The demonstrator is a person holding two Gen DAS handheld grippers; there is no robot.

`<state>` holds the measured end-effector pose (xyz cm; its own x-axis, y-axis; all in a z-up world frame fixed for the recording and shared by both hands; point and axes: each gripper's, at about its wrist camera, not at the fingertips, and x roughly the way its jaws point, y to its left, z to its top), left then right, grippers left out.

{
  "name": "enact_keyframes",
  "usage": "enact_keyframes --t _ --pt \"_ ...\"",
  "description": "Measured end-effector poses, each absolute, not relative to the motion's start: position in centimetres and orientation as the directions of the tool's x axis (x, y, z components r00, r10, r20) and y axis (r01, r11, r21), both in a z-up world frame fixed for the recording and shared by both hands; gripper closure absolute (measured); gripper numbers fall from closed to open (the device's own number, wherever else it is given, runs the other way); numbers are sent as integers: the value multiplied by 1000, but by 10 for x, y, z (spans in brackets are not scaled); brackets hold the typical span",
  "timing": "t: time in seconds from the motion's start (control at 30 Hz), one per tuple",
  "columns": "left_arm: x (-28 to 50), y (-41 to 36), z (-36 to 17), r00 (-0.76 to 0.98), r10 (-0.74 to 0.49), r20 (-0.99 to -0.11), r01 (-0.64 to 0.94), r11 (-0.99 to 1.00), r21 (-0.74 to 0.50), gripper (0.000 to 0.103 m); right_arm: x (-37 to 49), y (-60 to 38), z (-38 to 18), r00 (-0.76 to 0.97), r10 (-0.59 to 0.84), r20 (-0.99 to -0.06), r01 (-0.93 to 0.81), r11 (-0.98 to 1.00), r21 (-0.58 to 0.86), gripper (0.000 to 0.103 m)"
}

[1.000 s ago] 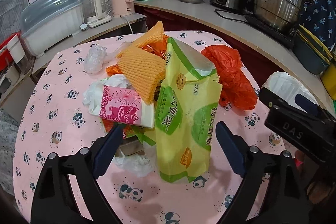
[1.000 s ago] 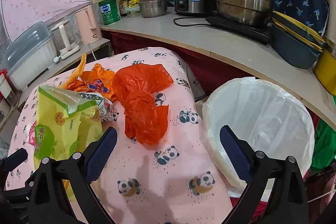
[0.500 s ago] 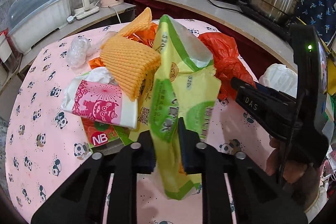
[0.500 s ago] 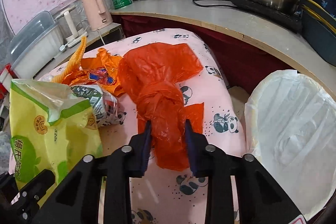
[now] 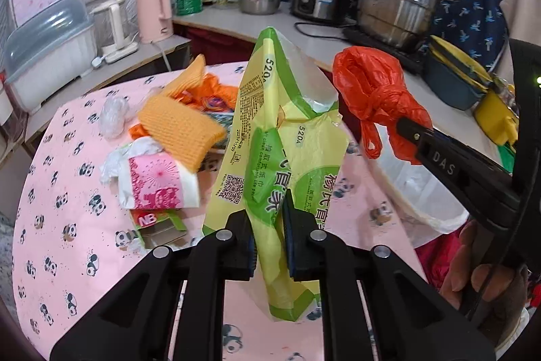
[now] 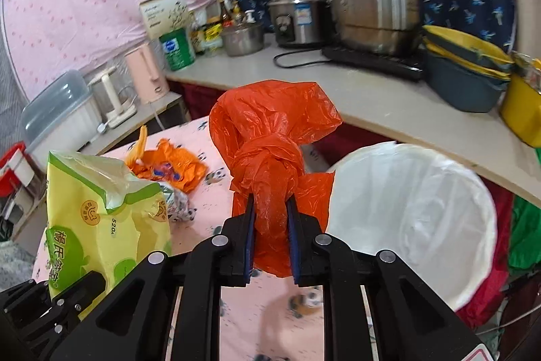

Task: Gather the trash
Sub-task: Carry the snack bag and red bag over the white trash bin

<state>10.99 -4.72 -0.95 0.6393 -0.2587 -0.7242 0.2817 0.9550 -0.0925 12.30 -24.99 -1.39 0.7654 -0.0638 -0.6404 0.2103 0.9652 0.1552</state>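
My left hand-held gripper (image 5: 268,234) is squeezed tight on the yellow and green wrapper (image 5: 280,164). I hold it low down, so the wrapper stands up tall and hangs off the table (image 5: 50,208). It is light and floppy, so a firm pinch keeps it from slipping.

My right hand-held gripper (image 6: 270,234) is squeezed tight on the orange plastic bag (image 6: 270,137). I grip it just under the knot, because the knot is a thick lump that cannot slide out. The bag is up in the air, just beside the white bin (image 6: 412,219).

The bin stands next to the table, open at the top, with a white liner inside. I think both things go in there next.

More trash waits on the table: an orange net sleeve (image 5: 179,124), a pink and white packet (image 5: 157,181) and a clear crumpled bag (image 5: 113,115).
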Motion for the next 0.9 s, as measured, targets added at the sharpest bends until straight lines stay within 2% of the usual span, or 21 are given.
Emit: enact_keyframes --t 0.27,0.53,0.9 --pt "96 -105 13 619 -373 -691 417 902 -114 91 76 -308 0 759 -199 -620 362 921 147 88" --pt "99 -182 13 561 -465 -685 539 833 -124 91 51 -359 -7 717 -300 -629 483 865 139 88" --pt "112 -259 -12 504 -480 -718 609 787 -98 90 28 -394 -23 688 -338 -642 542 828 145 88"
